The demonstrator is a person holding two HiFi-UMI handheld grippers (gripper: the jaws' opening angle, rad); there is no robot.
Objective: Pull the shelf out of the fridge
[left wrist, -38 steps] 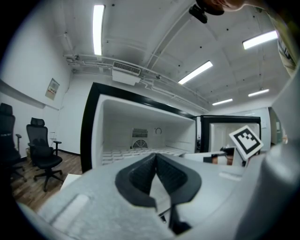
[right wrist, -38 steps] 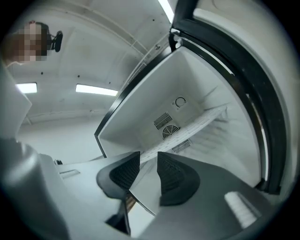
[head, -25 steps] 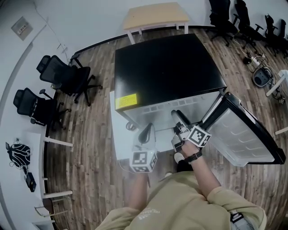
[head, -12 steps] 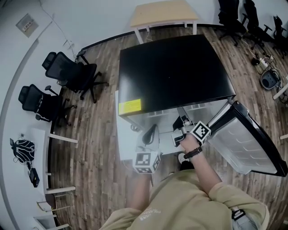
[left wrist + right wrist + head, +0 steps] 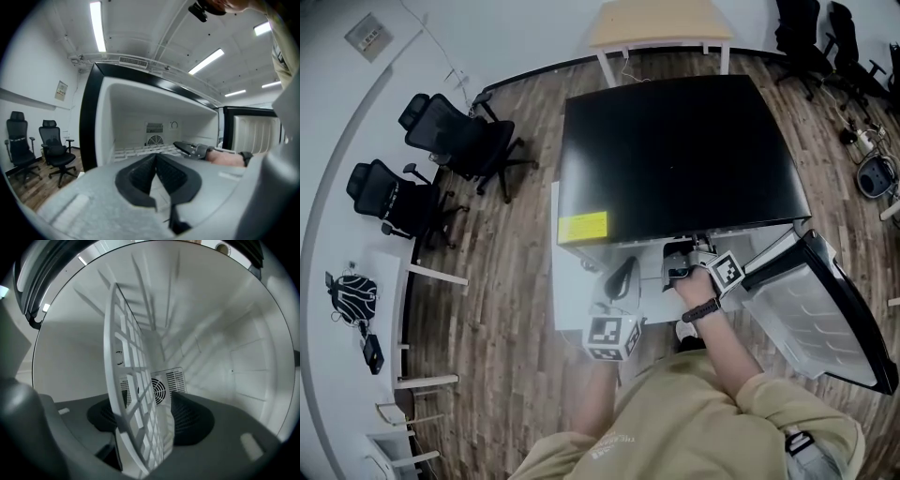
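Right gripper (image 5: 679,262) has reached deeper into the fridge (image 5: 675,159); its spread jaws straddle the near edge of the shelf (image 5: 125,380). Left gripper (image 5: 156,174) closed, empty, outside.

Overhead, we look steeply down on the fridge (image 5: 675,150). Our left gripper view faces its interior from outside, the right from close inside; both share the rear vent (image 5: 154,133).
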